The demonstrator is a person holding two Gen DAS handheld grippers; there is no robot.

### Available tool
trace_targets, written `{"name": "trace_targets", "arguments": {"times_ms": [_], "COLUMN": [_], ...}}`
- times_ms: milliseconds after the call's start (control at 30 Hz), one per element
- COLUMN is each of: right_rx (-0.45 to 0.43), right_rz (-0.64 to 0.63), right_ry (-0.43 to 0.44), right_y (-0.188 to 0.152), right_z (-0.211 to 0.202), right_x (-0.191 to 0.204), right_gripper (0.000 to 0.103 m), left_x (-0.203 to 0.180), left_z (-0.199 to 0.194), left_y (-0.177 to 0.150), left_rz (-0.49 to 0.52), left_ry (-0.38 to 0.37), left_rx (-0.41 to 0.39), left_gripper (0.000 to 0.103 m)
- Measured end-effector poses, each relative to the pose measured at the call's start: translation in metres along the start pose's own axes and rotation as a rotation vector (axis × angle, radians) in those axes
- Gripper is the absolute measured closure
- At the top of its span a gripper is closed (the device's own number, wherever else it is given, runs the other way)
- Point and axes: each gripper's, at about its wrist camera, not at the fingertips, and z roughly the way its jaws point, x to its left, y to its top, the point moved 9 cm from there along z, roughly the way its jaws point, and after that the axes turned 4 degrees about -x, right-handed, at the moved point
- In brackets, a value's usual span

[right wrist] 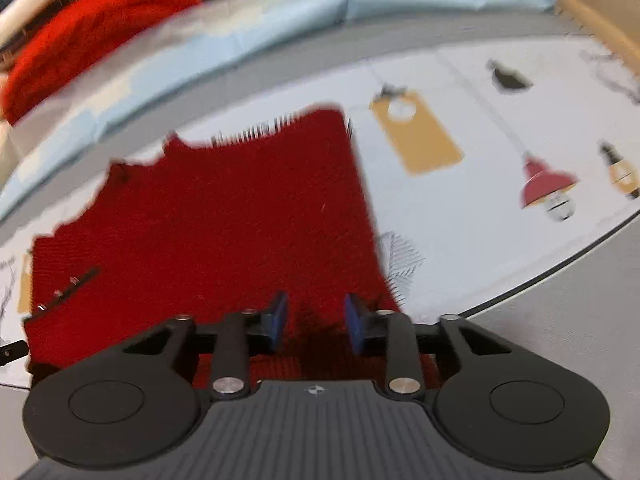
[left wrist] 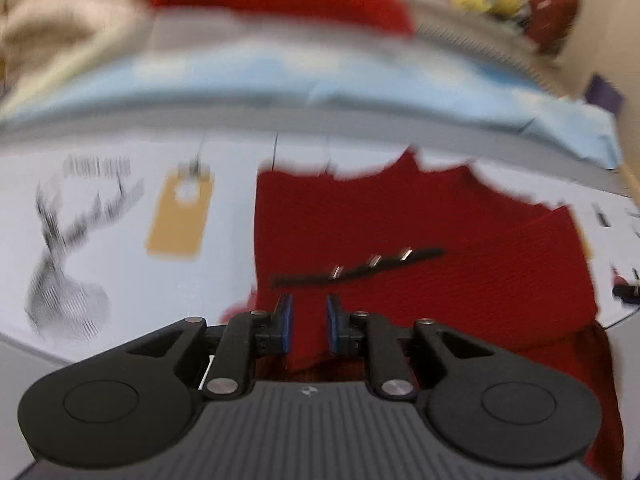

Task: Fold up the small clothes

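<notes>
Left wrist view: left gripper (left wrist: 308,322) released, pads parted with a narrow gap, red knit garment (left wrist: 420,240) flat on printed tabletop (left wrist: 120,280), reaching from 6 to 2 o'clock, black strip (left wrist: 356,266) at 12 o'clock of the jaws; right wrist view: right gripper (right wrist: 316,326) released, pads apart over the garment's near edge, garment (right wrist: 220,220) toward 11 o'clock, folded red cloth (right wrist: 100,28) at 10 o'clock.

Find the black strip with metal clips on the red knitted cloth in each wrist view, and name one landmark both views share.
Left wrist: black strip at centre, just above the fingertips.
Right wrist: black strip at far left, on the cloth's corner.
Shared landmark: printed mustard tag on the table.
</notes>
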Motion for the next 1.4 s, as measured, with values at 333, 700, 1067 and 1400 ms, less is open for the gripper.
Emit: {"name": "trace_targets", "arguments": {"times_ms": [333,700,1067,1400], "right_rx": [-0.369,-0.337,-0.045,0.067], "right_rz": [-0.024,0.027,0.197,0.169], "right_ry": [0.148,0.087,-0.026,-0.098], "right_y": [0.02,-0.135,-0.22,-0.229], "right_z": [-0.198,-0.268,-0.19,-0.144], "right_x": [0.022,-0.083,-0.146,-0.156], "right_gripper": [0.055,0.045,0.046,0.046], "left_x": [0.001,0.008,0.058,0.085], "left_z": [-0.164,-0.25,-0.198,-0.162], "left_y": [-0.014,-0.185,-0.276,-0.299], "left_rz": [0.063,0.039,-0.111,-0.299], "left_ry": [-0.009,0.008,0.031,-0.007], "left_rx": [-0.161,-0.148,0.07,0.232], "left_gripper": [0.076,0.075,0.076,0.072]}}
